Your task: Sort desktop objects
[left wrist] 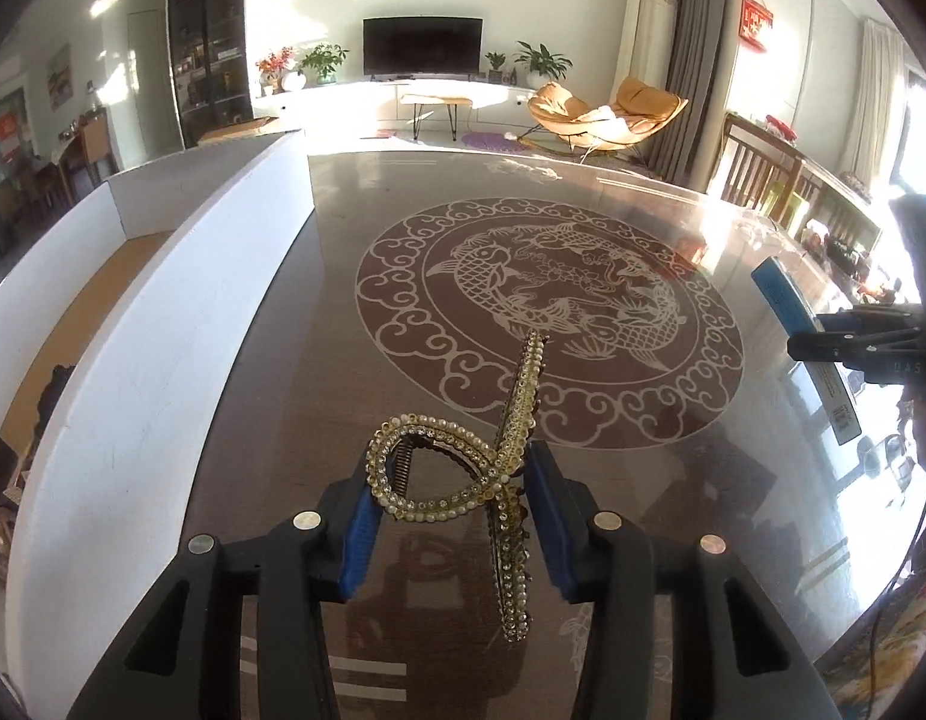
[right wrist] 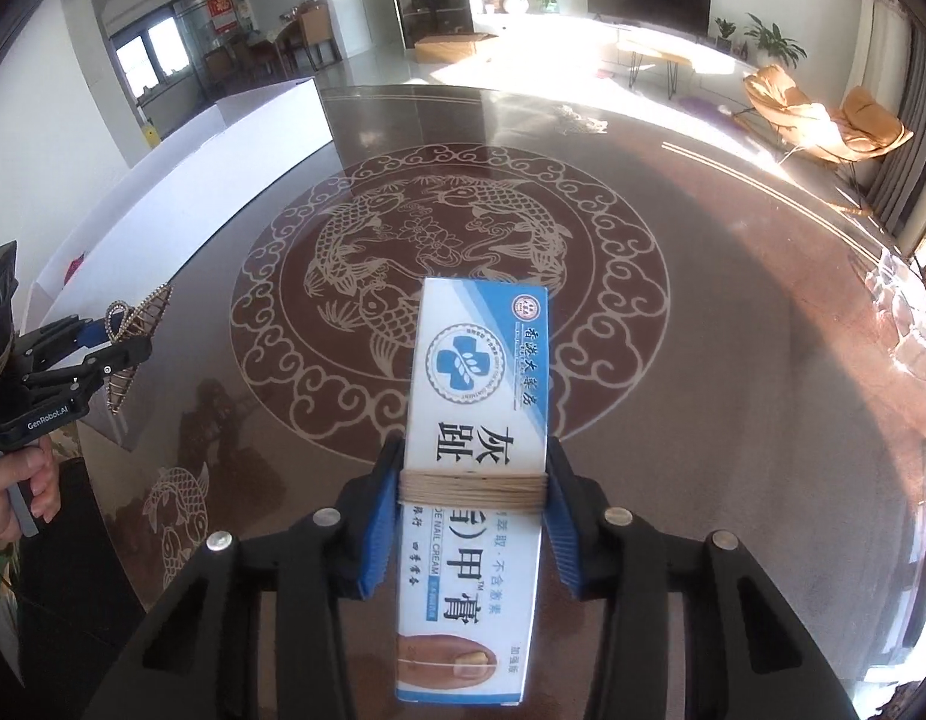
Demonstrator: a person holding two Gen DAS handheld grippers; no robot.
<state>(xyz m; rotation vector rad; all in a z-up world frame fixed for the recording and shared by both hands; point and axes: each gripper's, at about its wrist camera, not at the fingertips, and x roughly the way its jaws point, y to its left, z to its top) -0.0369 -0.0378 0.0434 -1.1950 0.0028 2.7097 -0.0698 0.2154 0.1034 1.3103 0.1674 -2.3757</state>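
Note:
My left gripper [left wrist: 456, 474] is shut on a gold hair clip [left wrist: 514, 420] set with pearls and rhinestones, held above the glass table [left wrist: 402, 192]. Its blue pads press the clip's looped handles from both sides. In the right wrist view the same clip [right wrist: 140, 313] shows at the far left in the left gripper [right wrist: 111, 343]. My right gripper [right wrist: 473, 483] is shut on a white and blue nail cream box [right wrist: 481, 354], with the pads against a band of tan string wound around it. The box is lifted off the table, and its end [left wrist: 778, 294] pokes in at the right edge.
A long white open box [left wrist: 132, 360] with a brown floor runs along the table's left side; its wall [right wrist: 180, 180] also shows in the right wrist view. The table bears a round fish pattern [right wrist: 450, 288]. A hand [right wrist: 18, 480] holds the left gripper's handle.

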